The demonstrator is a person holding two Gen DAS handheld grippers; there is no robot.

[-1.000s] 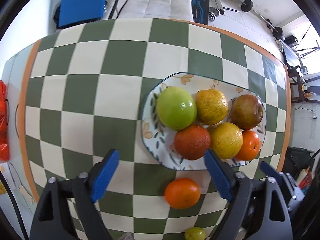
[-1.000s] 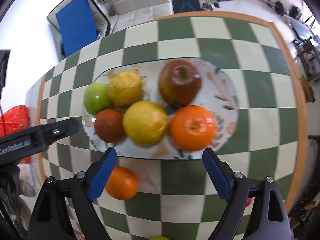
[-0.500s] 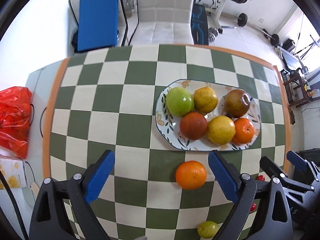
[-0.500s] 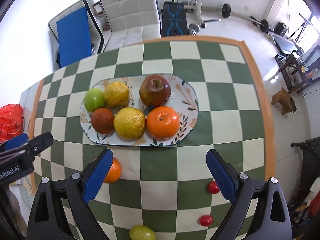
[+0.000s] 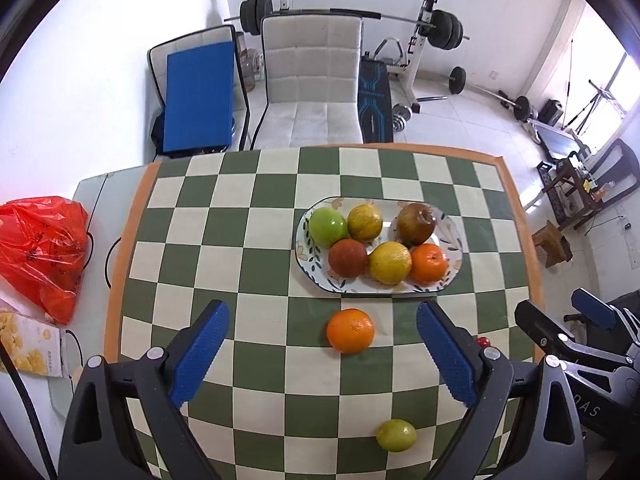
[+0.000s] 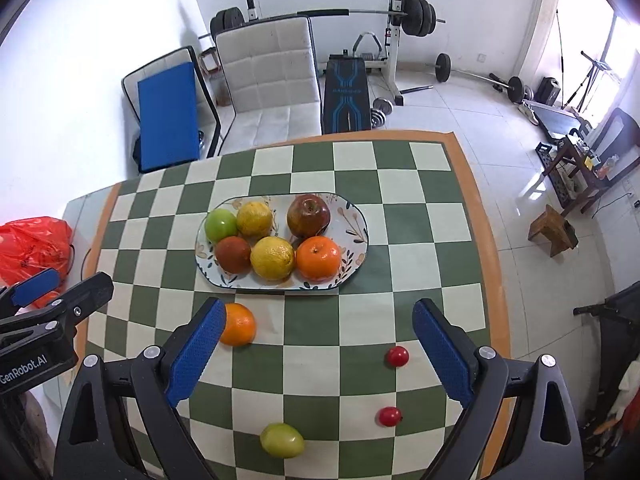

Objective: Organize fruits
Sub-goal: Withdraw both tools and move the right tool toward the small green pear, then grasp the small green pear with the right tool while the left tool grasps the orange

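Fruits fill the oval plate (image 5: 454,276): glossy, round; a loose orange (image 5: 350,331) sits on the tabletop (image 5: 260,268) between my wide left claw (image 5: 322,354).

Bright daylight from the window (image 6: 624,52) right of the checkered table (image 6: 404,240) leaves floor glare, sharp focus, soft shadows, curved fisheye edges.

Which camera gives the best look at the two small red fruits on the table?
The right wrist view. Both small red fruits lie in the open on the checkered cloth, between the right tool's fingers. The left wrist view shows only one, mostly hidden behind a finger of the left tool.
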